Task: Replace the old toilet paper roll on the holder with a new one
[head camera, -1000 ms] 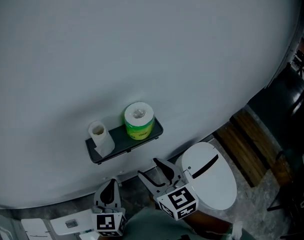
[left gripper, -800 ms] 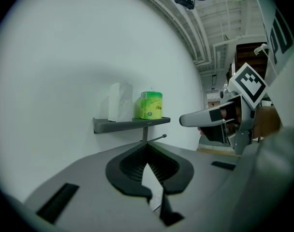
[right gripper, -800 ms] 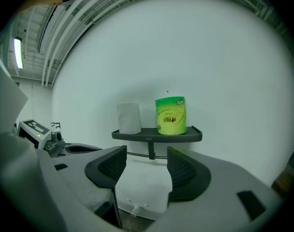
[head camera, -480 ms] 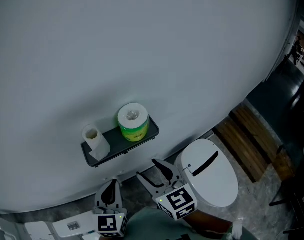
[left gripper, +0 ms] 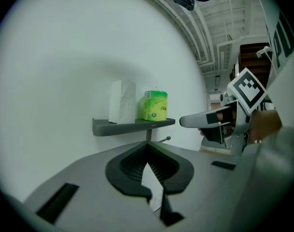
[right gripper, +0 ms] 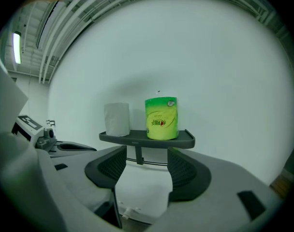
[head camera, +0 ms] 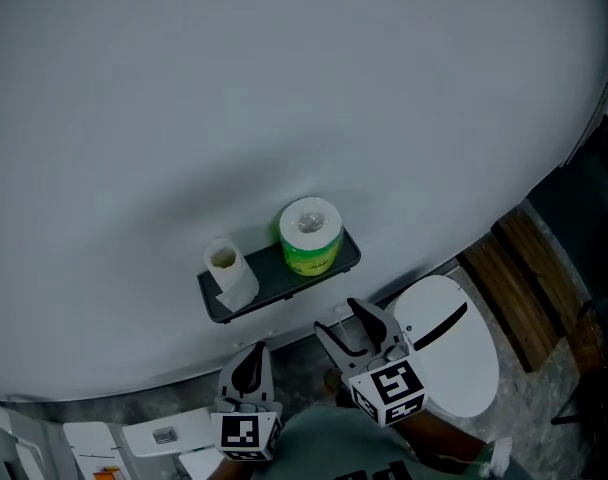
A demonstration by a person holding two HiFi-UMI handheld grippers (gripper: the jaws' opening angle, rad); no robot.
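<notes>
R claw [right gripper: 146, 164] spread, empty; L claw [left gripper: 148, 149] looks pressed together. Risk: reaching in, I clip shelf [right gripper: 185, 140] edge, topple green-wrapped new roll [right gripper: 161, 118] or old roll [right gripper: 117, 119].

Print on the green-wrapped roll [right gripper: 161, 118], likely too small and dim for legibility.

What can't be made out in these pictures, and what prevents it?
- Head view: rod under the shelf, hidden by the shelf.
- Both gripper views: green roll's print, too small.
- Right gripper view: rod's right end, behind the fingers.
- Head view: white items at bottom left, cut off by the edge.
</notes>
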